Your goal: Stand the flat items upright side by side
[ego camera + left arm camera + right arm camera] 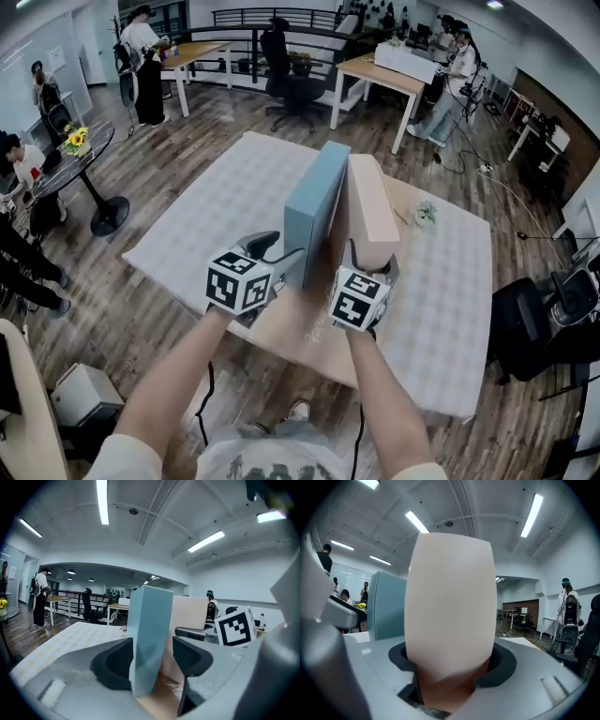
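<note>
**Two boxes upright, one between each pair of jaws**

Head view: we see the blue box and the beige box both standing on edge on the table, just beside each other. We cannot tell whether they touch. The left gripper sits at the near end of the blue box, and the right gripper at the near end of the beige box. Both point away from the person.

Left gripper view: the jaws of the left gripper are wide, with the blue box upright between them. Its near end lies against the left pad. A gap shows between it and the right pad, so we read no clamp. The beige box stands just outside the right jaw, and the other gripper's marker cube is further right.

Right gripper view: the right gripper holds the beige box. The box fills the space between the jaws and both pads are on it. The blue box stands just outside the left jaw.
</note>
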Action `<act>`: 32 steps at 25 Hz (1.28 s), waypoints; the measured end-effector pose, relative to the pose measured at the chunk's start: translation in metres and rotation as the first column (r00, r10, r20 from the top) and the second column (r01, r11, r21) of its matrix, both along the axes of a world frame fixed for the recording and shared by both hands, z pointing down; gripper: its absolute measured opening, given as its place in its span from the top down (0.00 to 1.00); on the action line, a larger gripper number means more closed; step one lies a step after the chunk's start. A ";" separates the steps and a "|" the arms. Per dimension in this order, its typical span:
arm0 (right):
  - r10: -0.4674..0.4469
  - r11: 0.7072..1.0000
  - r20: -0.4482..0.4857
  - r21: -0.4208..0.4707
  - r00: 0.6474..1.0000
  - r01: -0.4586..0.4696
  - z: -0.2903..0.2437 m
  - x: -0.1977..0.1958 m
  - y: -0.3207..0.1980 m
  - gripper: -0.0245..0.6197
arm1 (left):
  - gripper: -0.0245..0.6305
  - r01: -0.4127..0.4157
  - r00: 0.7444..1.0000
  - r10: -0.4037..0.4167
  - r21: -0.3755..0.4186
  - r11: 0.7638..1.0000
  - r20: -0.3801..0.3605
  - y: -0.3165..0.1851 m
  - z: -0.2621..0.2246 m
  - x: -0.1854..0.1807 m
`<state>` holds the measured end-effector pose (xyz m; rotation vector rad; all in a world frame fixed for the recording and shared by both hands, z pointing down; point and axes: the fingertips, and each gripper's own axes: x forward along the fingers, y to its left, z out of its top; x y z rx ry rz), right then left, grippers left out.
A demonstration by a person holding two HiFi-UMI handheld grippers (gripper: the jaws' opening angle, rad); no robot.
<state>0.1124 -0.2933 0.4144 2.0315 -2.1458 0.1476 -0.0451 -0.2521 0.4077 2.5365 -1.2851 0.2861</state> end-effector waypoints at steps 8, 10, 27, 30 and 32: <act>0.064 0.998 0.020 -0.007 0.998 -0.064 -0.002 -0.010 -0.008 0.47 | 0.55 -0.075 0.997 0.075 0.013 0.997 0.020 -0.006 0.000 -0.002; 0.084 0.996 0.026 -0.012 0.996 -0.084 -0.001 -0.013 -0.010 0.47 | 0.55 -0.102 0.995 0.101 0.018 0.995 0.025 -0.009 0.000 -0.003; 0.196 0.980 0.057 -0.036 0.979 -0.194 0.009 -0.043 -0.012 0.46 | 0.55 -0.323 0.946 0.322 0.032 0.946 0.017 -0.019 0.002 0.001; 0.184 0.983 0.073 -0.025 0.980 -0.182 0.009 -0.049 -0.011 0.45 | 0.55 -0.341 0.940 0.340 0.036 0.939 0.017 -0.019 0.002 0.002; 0.170 0.985 0.087 -0.019 0.982 -0.169 0.007 -0.051 -0.011 0.45 | 0.55 -0.348 0.937 0.348 0.038 0.937 0.017 -0.019 0.002 0.003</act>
